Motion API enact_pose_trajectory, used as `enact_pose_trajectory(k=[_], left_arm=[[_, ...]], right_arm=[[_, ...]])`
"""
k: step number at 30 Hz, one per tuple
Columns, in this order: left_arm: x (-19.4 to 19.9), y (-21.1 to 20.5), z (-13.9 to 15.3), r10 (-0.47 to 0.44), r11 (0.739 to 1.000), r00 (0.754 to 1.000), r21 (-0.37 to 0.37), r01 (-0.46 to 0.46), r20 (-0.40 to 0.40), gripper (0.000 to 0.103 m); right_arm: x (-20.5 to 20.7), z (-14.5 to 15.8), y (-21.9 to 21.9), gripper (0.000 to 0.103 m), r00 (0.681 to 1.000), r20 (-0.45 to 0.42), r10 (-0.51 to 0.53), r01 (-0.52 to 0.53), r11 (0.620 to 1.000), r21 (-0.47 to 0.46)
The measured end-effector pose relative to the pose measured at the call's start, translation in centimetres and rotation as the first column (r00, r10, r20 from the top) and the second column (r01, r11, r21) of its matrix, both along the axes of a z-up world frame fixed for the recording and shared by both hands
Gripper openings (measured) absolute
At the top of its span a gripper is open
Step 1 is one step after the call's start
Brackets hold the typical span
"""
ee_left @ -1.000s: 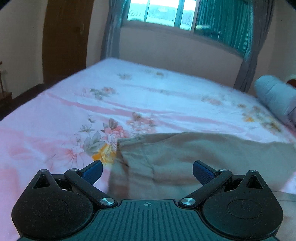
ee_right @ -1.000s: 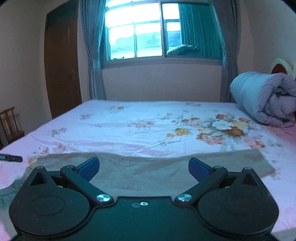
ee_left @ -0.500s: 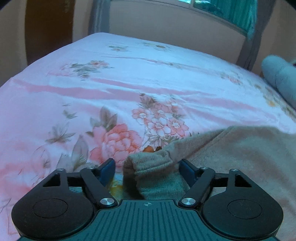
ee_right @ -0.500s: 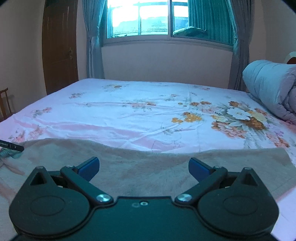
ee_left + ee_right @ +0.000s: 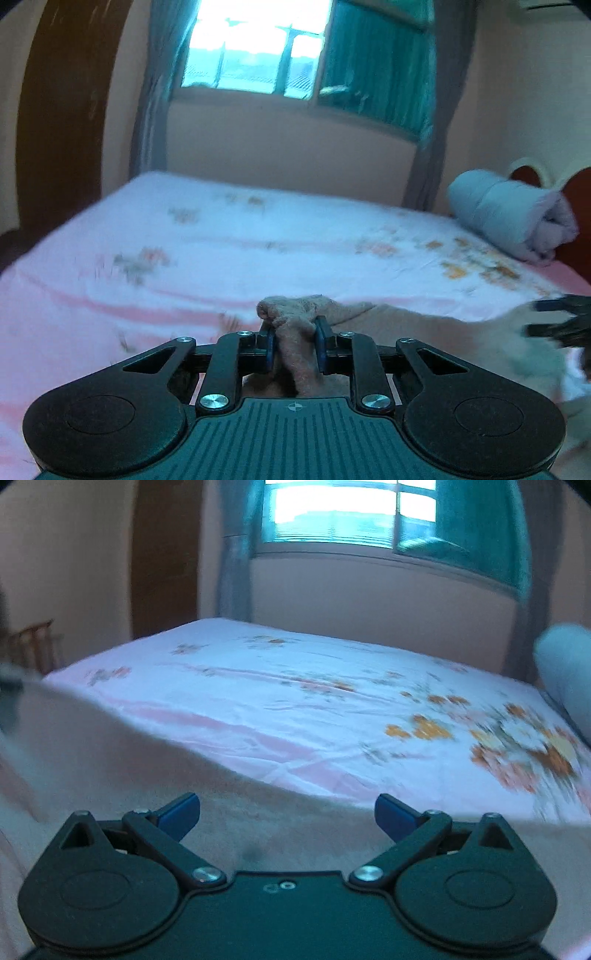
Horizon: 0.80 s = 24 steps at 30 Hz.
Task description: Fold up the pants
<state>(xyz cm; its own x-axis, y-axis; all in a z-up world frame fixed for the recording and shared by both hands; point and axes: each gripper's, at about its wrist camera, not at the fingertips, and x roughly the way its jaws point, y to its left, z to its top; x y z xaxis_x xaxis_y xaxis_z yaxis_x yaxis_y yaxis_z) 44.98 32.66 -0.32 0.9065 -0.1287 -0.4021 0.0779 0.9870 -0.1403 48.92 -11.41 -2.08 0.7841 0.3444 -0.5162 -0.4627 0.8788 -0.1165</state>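
Observation:
Beige pants [image 5: 424,332] lie across the near side of a bed, and a bunched edge of them [image 5: 295,312] stands up between the blue pads of my left gripper [image 5: 294,339]. Its jaws are closing and the pads press on that fabric. My right gripper [image 5: 561,321] shows as a dark blur over the pants at the right of the left wrist view. In the right wrist view the right gripper [image 5: 288,808] stands open just above the pants [image 5: 110,760], with nothing between its fingers.
The bed has a pink floral sheet [image 5: 295,701]. A rolled grey quilt [image 5: 509,214] lies at the bed's right side near the headboard. A brown door [image 5: 59,110] and a wooden chair [image 5: 33,642] stand left of the bed, with a curtained window [image 5: 258,48] on the far wall.
The left gripper closed on the pants' edge and lifted it, tilting up towards the window. The right gripper sank closer to the pants, rolled, and stayed open.

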Motion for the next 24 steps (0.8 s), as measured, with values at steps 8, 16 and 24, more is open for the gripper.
enact_pose_trajectory(k=[8,16,24], left_arm=[[-2.3,0.6,1.7,-0.045,0.998,0.999,0.037,0.044,0.026,0.02],[-2.4,0.4,1.4,-0.078,0.996,0.996,0.045,0.076,0.037,0.018],[-2.7,1.1,1.4,-0.065,0.998,0.997,0.026,0.064,0.034,0.018]], right_arm=[[4.1,-2.0,2.7,0.065,0.979,0.018,0.205,-0.196,0.956,-0.219],[6.0,-3.0,4.0,0.019,0.931,-0.099,0.352,-0.364,0.858,-0.362],[4.2,-0.4,2.1,0.0,0.946,-0.069,0.315,-0.319,0.885,-0.339]])
